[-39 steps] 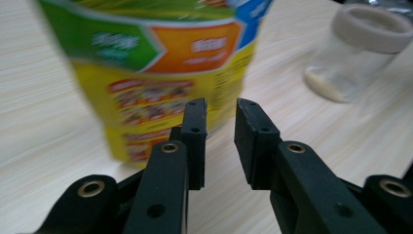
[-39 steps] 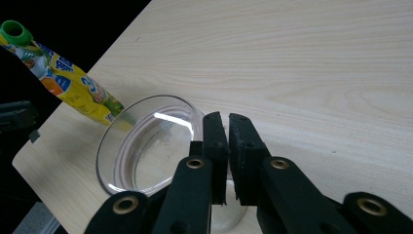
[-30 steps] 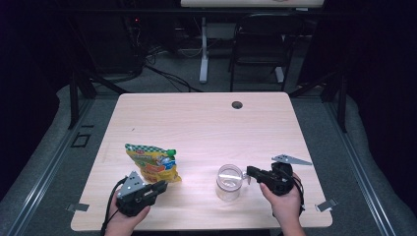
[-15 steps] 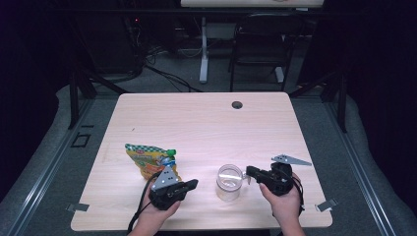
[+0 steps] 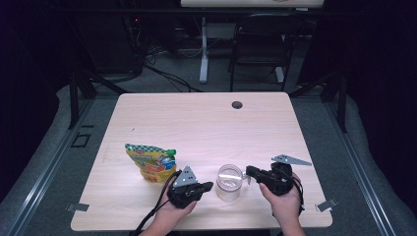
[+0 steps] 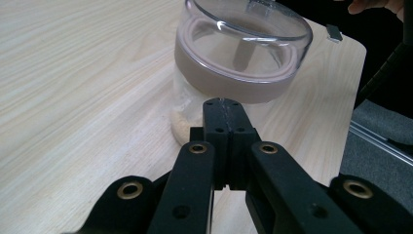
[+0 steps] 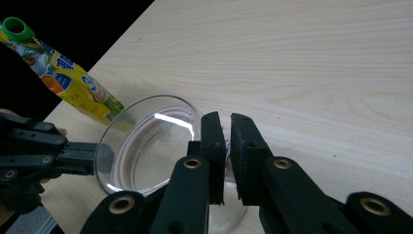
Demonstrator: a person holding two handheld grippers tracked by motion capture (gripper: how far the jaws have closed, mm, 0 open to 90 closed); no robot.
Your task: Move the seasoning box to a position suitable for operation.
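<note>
A clear glass jar (image 5: 229, 181) with a wide open mouth stands near the front edge of the pale wooden table (image 5: 196, 118). My right gripper (image 5: 248, 170) is shut on the jar's rim; in the right gripper view the glass wall (image 7: 146, 141) sits between the pads at the right gripper (image 7: 227, 122). My left gripper (image 5: 209, 186) is shut and empty, its tips just left of the jar, close to the jar's side (image 6: 243, 53) in the left gripper view (image 6: 223, 105). A yellow-green spouted pouch (image 5: 151, 162) rests on the table to the left, apart from both grippers.
A dark round hole (image 5: 237, 104) lies near the table's far edge. Metal clips (image 5: 78, 207) sit at the front corners. A chair (image 5: 260, 44) and cables stand on the floor beyond the table. The pouch's green cap (image 7: 17, 27) points away from the jar.
My left gripper has left the pouch and moved right to the jar's side, its jaws now closed. The right gripper and the jar have stayed put.
</note>
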